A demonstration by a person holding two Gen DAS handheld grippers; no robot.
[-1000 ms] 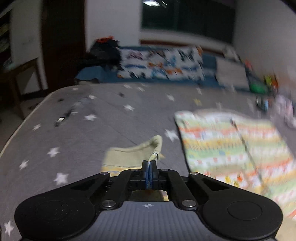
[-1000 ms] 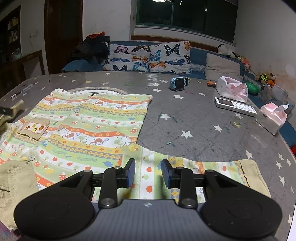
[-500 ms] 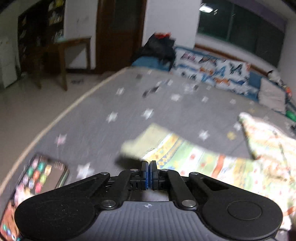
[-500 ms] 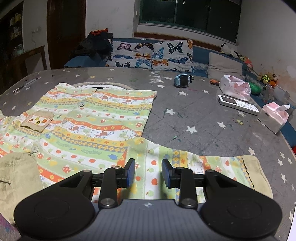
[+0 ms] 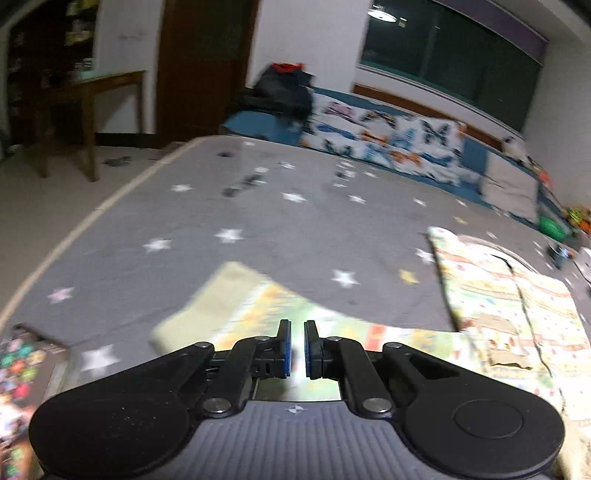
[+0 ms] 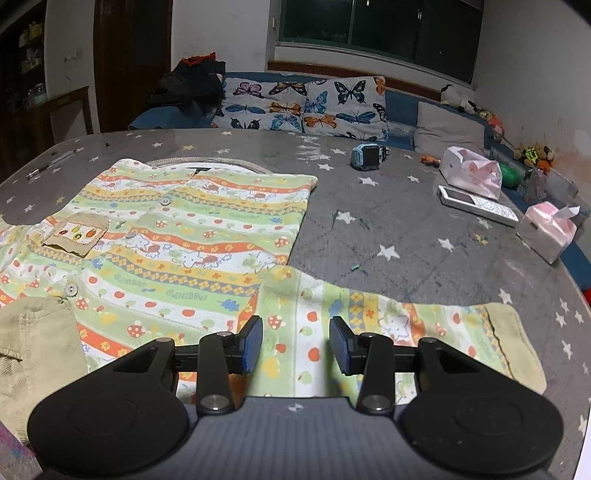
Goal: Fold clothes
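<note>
The shirt (image 6: 192,236) lies flat on the starred surface (image 6: 406,221) — one sleeve (image 6: 406,325) stretched out to the right, the other (image 5: 258,314) to the left. The right gripper (image 6: 295,343) hovers over the right sleeve; its jaws have just been opening and grip nothing. The left gripper (image 5: 297,349) hangs over the left sleeve, jaws slightly apart — holding nothing.

Your left view's motion-blurred, esp. the shirt (image 5: 509,295) and pillows (image 5: 388,144); ceiling lamp (image 5: 382,14) reflects in the dark window (image 5: 443,55). Right view's sharp, evenly lit from overhead w/ soft shadows. Both dim, night outside, fisheye bending + black corners.
</note>
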